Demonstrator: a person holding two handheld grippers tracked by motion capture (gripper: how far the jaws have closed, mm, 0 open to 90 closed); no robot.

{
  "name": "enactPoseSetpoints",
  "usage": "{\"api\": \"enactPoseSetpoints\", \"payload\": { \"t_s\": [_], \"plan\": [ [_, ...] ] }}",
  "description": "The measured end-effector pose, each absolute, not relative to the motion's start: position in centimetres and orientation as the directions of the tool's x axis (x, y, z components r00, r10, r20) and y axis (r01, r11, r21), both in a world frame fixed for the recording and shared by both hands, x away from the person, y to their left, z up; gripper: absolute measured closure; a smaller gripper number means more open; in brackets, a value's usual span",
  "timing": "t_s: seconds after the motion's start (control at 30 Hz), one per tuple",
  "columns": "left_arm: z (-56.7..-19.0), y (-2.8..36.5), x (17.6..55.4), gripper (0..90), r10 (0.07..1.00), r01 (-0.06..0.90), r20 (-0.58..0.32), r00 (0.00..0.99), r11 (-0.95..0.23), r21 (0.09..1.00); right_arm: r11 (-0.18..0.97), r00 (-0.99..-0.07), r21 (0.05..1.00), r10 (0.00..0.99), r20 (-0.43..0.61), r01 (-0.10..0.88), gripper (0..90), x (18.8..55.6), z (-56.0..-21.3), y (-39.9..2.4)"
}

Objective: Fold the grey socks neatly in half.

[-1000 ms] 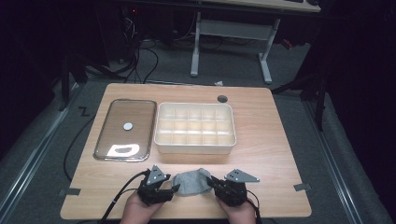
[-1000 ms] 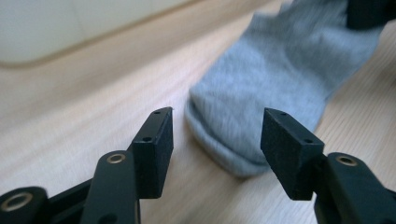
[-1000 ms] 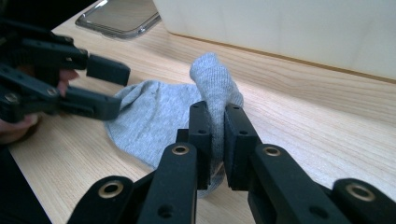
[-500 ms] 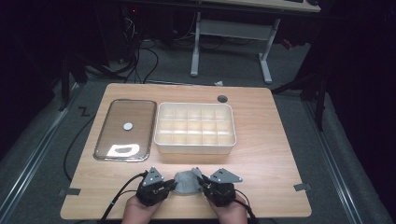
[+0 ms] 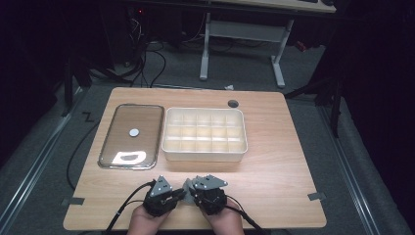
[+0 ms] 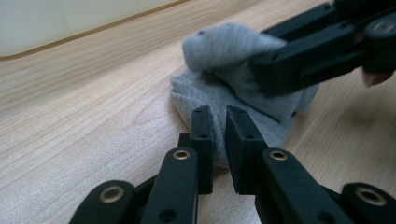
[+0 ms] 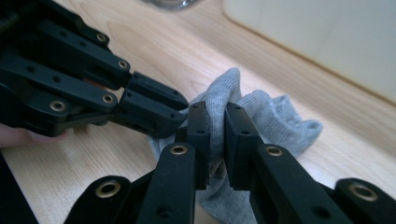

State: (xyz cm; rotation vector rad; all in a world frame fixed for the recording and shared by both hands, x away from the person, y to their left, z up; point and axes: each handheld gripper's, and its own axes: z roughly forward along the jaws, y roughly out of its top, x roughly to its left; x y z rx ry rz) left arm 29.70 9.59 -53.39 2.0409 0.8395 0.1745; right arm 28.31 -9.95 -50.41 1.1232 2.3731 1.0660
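The left gripper [image 5: 182,196] has just been closing its jaws and now pinches a fold of the grey sock [image 6: 233,88], while the right gripper [image 5: 192,188], just beside it, is clamped on another fold of the same sock [image 7: 261,116]. The sock sits bunched between the two at the near edge of the wooden table [image 5: 279,161], right of its left-hand corner and close to the middle. Farther off lie a white compartment tray [image 5: 204,154] and, left of it, a clear lid [image 5: 131,134].
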Motion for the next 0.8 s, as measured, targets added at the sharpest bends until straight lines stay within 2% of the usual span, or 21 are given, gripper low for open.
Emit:
{"api": "enactPoseSetpoints", "payload": {
  "t_s": [0.1,0.13,0.23,0.37,0.47,0.53,0.57,0.6,0.67,0.73,0.77,0.8],
  "plan": [
    [-53.4,9.6,29.7,81.3,0.624,0.499,-0.190,0.758,-0.368,0.784,0.416,-0.657,0.737,0.752,0.052,0.534,80.0,28.4,-50.8,-9.9],
    [-53.4,9.6,29.7,81.3,0.625,0.499,-0.189,0.758,-0.368,0.785,0.413,-0.668,0.740,0.741,0.067,0.532,74.0,28.4,-50.5,-10.1],
    [-53.4,9.6,29.7,81.2,0.626,0.498,-0.187,0.757,-0.367,0.785,0.372,-0.667,0.778,0.741,0.079,0.506,69.8,27.7,-49.4,-10.6],
    [-53.4,9.6,29.7,81.0,0.629,0.500,-0.187,0.755,-0.366,0.785,0.338,-0.643,0.802,0.762,0.074,0.493,69.2,27.1,-48.6,-11.4],
    [-53.4,9.5,29.7,80.3,0.630,0.502,-0.189,0.753,-0.366,0.784,0.334,-0.632,0.782,0.769,0.097,0.526,66.4,26.9,-49.5,-11.8],
    [-53.4,9.7,29.8,77.2,0.622,0.507,-0.204,0.756,-0.360,0.783,0.348,-0.634,0.770,0.768,0.093,0.535,66.2,26.9,-50.2,-11.6],
    [-53.4,9.7,29.8,72.9,0.622,0.507,-0.204,0.756,-0.360,0.783,0.360,-0.640,0.767,0.764,0.084,0.531,66.2,27.0,-50.6,-11.4],
    [-53.3,9.8,29.9,68.2,0.614,0.505,-0.212,0.760,-0.354,0.787,0.363,-0.637,0.763,0.767,0.081,0.535,67.5,27.2,-50.9,-11.3],
    [-52.5,11.2,29.7,67.7,0.620,0.494,-0.228,0.751,-0.298,0.817,0.364,-0.627,0.755,0.775,0.079,0.545,70.8,27.4,-51.3,-11.3],
    [-52.3,11.8,29.7,74.7,0.623,0.489,-0.226,0.749,-0.290,0.823,0.361,-0.627,0.755,0.774,0.084,0.547,73.9,27.5,-51.4,-11.3],
    [-52.2,12.3,29.8,74.7,0.639,0.492,-0.213,0.739,-0.297,0.818,0.366,-0.628,0.754,0.775,0.078,0.545,76.0,27.5,-51.6,-11.4],
    [-52.3,12.5,29.9,82.5,0.651,0.499,-0.199,0.733,-0.315,0.807,0.377,-0.626,0.748,0.777,0.066,0.546,84.9,27.6,-51.9,-11.3]
  ]
}}
